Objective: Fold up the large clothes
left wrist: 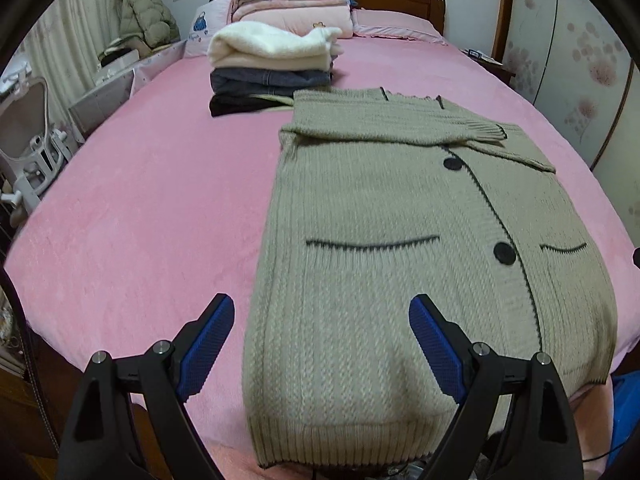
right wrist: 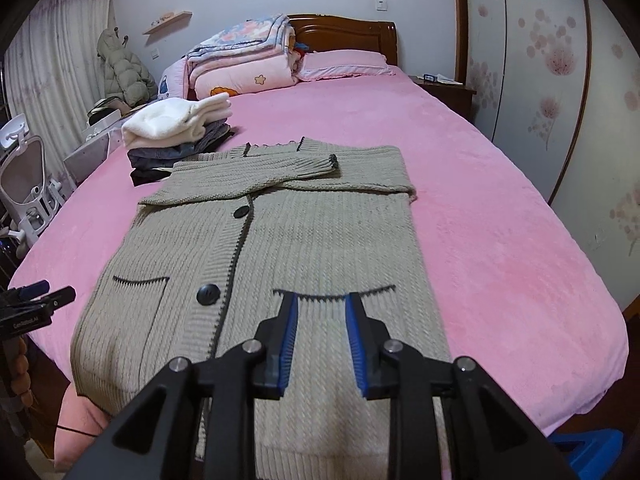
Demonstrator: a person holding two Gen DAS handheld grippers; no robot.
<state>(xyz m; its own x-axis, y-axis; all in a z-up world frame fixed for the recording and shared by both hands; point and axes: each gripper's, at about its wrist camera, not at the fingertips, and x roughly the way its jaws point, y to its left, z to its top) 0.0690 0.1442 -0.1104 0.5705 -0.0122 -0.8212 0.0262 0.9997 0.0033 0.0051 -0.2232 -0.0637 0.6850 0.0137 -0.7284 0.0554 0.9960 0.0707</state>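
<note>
A beige knit cardigan (left wrist: pixel 380 216) with black buttons lies flat on the pink bed (left wrist: pixel 140 220), both sleeves folded across its chest, hem hanging over the near edge. It also shows in the right wrist view (right wrist: pixel 304 240). My left gripper (left wrist: pixel 322 312) is wide open above the cardigan's lower left part, holding nothing. My right gripper (right wrist: pixel 322 304) is open with a narrower gap, above the lower right pocket line, holding nothing. The left gripper also shows at the left edge of the right wrist view (right wrist: pixel 40 296).
A stack of folded clothes (left wrist: pixel 272 68) with a white fleece on top sits beyond the cardigan's collar. Folded quilts (right wrist: pixel 244 64) and a pillow (right wrist: pixel 344 64) lie at the wooden headboard. A white chair (left wrist: pixel 28 136) stands left of the bed, a nightstand (right wrist: pixel 444 88) to its right.
</note>
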